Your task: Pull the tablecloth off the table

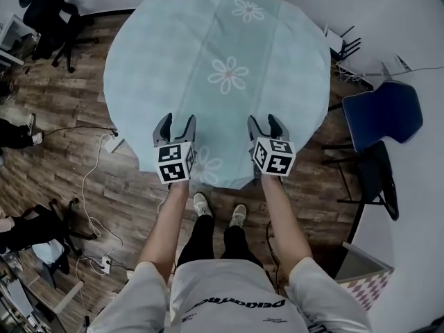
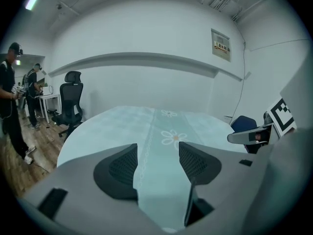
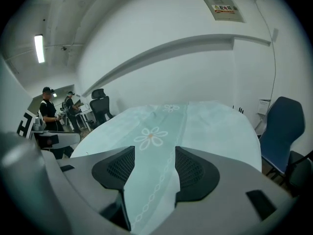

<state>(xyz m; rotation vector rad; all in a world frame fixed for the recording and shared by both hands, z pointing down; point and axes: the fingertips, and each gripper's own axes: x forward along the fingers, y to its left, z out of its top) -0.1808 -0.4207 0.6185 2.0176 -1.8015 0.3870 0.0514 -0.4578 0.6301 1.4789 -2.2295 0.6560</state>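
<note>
A pale blue tablecloth (image 1: 229, 61) with white flowers and a darker centre band covers a round table. Both grippers hover at its near edge, side by side. The left gripper (image 1: 176, 125) is open, its dark pads wide apart with the cloth (image 2: 161, 126) showing between them and nothing pressed. My right gripper (image 1: 264, 123) is open too, and the flowered band (image 3: 161, 126) runs through the gap between its pads. In the left gripper view (image 2: 157, 163) and the right gripper view (image 3: 150, 168) the cloth lies flat and smooth across the table.
A blue chair (image 1: 385, 113) stands at the table's right and a black office chair (image 1: 52, 12) at the far left. Cables (image 1: 90, 186) trail over the wooden floor on the left. A person (image 2: 11, 102) stands by a desk beyond. A box (image 1: 364, 272) sits at bottom right.
</note>
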